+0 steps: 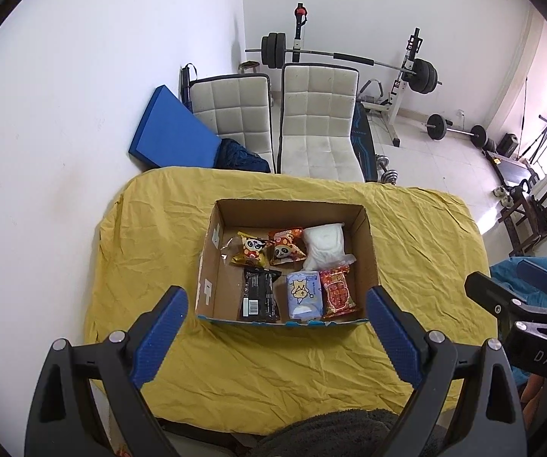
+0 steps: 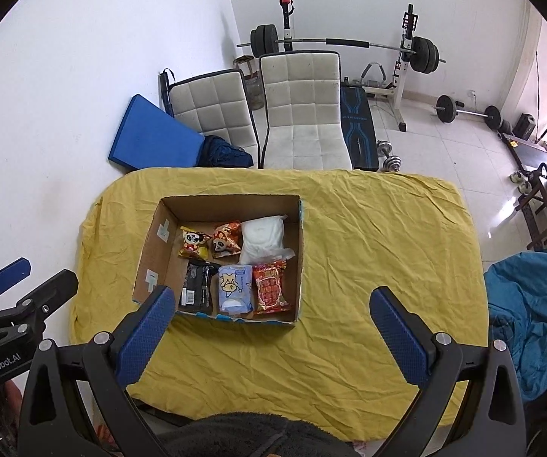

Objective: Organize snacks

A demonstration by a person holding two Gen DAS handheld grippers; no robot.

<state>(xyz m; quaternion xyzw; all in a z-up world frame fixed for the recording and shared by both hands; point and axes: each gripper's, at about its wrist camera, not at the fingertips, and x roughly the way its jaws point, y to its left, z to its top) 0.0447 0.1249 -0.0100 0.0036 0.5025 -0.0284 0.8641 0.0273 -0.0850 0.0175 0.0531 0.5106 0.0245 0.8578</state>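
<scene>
six snacks in box: two panda packets (image 1: 269, 251), a white pack (image 1: 324, 243), a black packet (image 1: 258, 297), a pale blue pack (image 1: 303, 295) and a red packet (image 1: 338, 291) lie in two rows on the floor of the cardboard box (image 1: 212, 251)
box place: middle of the yellow cloth (image 1: 151, 236) covering the table, open top facing up
done: every snack in view sits inside the box, packed side by side; none shows on the cloth
left: judged near finished or finished; perhaps only straightening, nothing else visible to sort
left gripper (image 1: 277, 346): jaws spread wide, nothing between them, hovering at the box's near edge and tilted steeply down
right gripper (image 2: 271, 337): jaws wide apart, empty, above the cloth by the box's near right corner, same downward tilt
pose: both tools side by side, each showing at the edge of the other's view, clear of the box
</scene>
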